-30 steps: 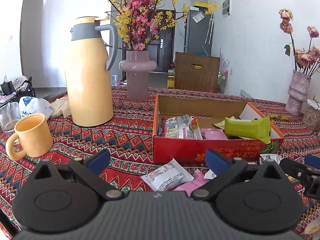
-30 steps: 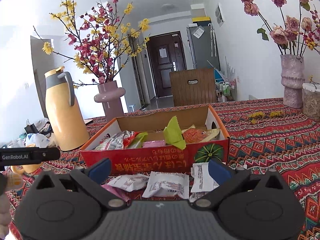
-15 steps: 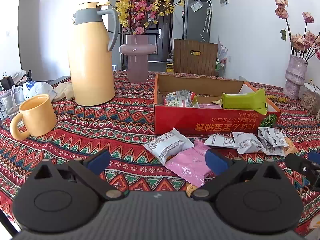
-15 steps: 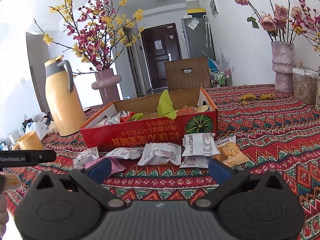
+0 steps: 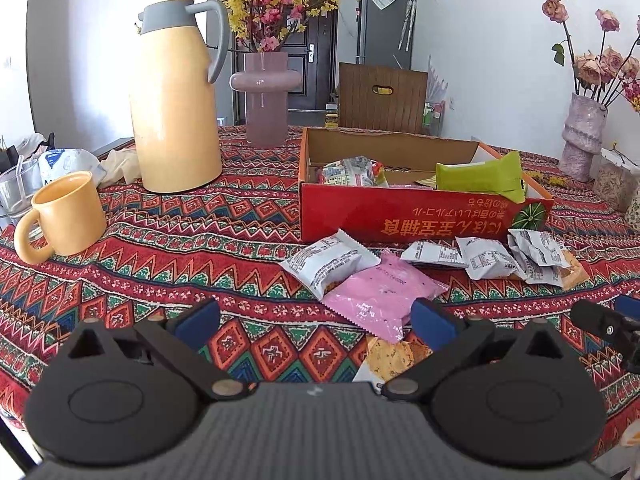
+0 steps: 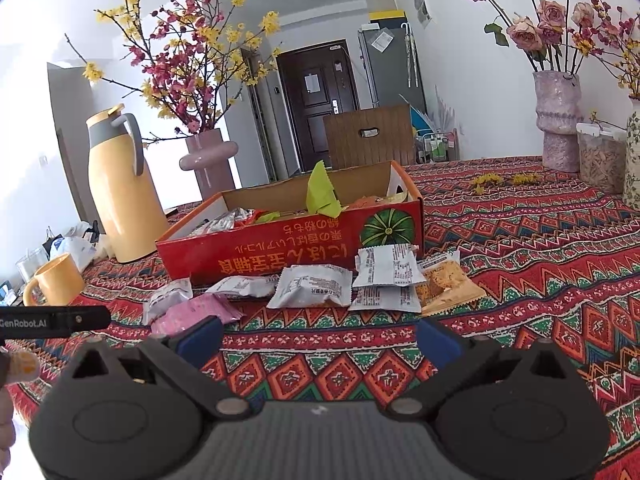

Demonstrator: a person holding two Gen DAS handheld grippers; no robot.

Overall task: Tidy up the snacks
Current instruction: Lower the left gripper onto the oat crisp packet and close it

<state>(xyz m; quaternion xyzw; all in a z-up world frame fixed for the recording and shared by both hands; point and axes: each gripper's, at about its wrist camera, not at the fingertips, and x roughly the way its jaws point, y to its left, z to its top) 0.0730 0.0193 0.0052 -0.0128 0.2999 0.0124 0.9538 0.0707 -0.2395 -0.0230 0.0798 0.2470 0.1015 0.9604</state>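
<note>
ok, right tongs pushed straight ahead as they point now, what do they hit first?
Probably the white foil snack packet lying in front of the red cardboard box. The right tongs are open over bare patterned tablecloth, with nothing nearer between them. Depth is uncertain through the fisheye.

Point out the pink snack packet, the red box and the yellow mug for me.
pink snack packet [image 5: 382,294]: left wrist view, middle of its wrapper.
red box [image 5: 420,216]: left wrist view, printed front wall.
yellow mug [image 5: 68,212]: left wrist view, side of its body.
</note>
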